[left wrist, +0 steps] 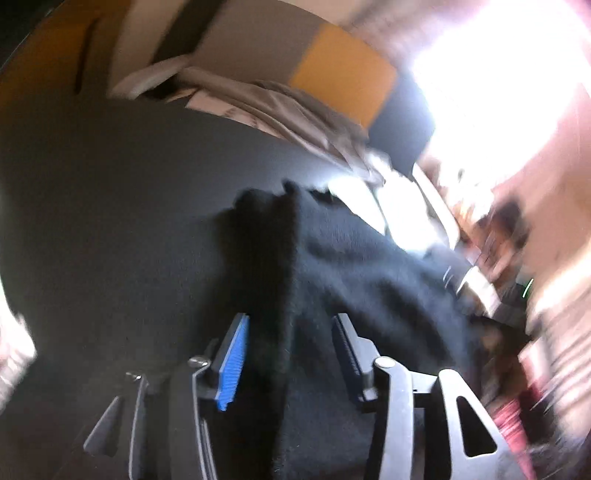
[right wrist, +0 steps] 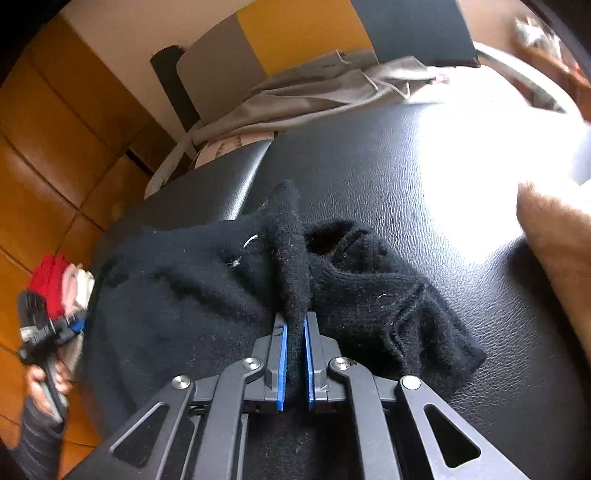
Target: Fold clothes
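- Here my right gripper (right wrist: 294, 332) is clamped on a ridge of the black sweater (right wrist: 184, 280), lifting an edge to fold.
- My left gripper (left wrist: 288, 339) stands apart, straddling cloth ahead on the couch (right wrist: 406, 166).

A black leather-grain surface (right wrist: 424, 155) fills the middle of the room view, and strong white glare (right wrist: 498, 155) washes out its far right part. Left of that surface the floor (right wrist: 55, 155) is laid in orange-brown tiles with dark joints, and beyond its far edge stand a pale wall (right wrist: 122, 33), a grey panel (right wrist: 218, 74), a yellow panel (right wrist: 295, 33) and a dark panel (right wrist: 413, 29) side by side. In the blurred left wrist view a blown-out bright area (left wrist: 498, 81) lies to the right past the same surface (left wrist: 129, 184).
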`<state>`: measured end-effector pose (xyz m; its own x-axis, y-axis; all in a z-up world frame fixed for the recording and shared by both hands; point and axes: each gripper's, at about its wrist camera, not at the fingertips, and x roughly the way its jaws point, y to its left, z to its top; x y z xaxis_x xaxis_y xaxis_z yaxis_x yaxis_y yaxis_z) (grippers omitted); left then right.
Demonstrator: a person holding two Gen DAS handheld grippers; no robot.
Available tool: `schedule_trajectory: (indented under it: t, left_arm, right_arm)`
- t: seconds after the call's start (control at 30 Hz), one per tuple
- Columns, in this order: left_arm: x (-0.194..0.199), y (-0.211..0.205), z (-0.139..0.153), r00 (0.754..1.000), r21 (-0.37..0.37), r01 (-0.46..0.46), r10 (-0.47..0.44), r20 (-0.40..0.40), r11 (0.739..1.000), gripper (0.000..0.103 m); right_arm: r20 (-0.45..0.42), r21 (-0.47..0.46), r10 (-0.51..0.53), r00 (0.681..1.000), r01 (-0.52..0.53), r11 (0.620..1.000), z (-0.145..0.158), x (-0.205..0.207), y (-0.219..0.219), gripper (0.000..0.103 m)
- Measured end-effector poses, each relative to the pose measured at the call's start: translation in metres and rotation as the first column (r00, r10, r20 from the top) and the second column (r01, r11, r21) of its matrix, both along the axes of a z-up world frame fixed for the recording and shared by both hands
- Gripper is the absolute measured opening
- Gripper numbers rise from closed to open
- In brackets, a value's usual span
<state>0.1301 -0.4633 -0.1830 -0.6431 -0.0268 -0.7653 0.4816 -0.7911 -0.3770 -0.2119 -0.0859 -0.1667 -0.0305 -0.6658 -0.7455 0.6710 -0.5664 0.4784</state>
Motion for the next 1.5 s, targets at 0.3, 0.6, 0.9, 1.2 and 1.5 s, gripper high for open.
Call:
schedule_trajectory:
  t: [0.3,0.6,0.9,1.2,1.5]
  left_arm:
    - [0.026,0.0,-0.012,0.998,0.294,0.029,-0.011,-0.063,0.955,0.007]
    - [0.017,0.004,0.042,0.992,0.043,-0.031,0.036,-0.12,0.999,0.038]
    - [-0.107,0.065,0.04,0.95,-0.258,0.307,-0.31,0.027,0.916,0.038]
    - [-0.099,0.014,-0.026,0.998,-0.102,-0.002,-0.005,-0.067,0.995,0.04]
    - [-0.042,0.035,-0.014,0.998,-0.085,-0.048,0.045,-0.037,0.995,0.04]
  right_arm:
    - [-0.133,0.066,0.014,0.991,-0.005,0.998,0.032,0.036,0.049,0.004]
    - [-0.232,-0.021,-0.102,0.967,0.1,0.995,0.054,0.05,0.086,0.048]
    - [-0.249,0.011,0.014,0.968,-0.011,1.0,0.058,0.078,0.014,0.055]
    - [-0.125,-0.04,-0.141,0.982,0.137,0.99,0.016,0.038,0.004,0.055]
    - [0.053,-0.288,-0.128,0.99,0.138,0.948,0.025,0.031,0.055,0.068]
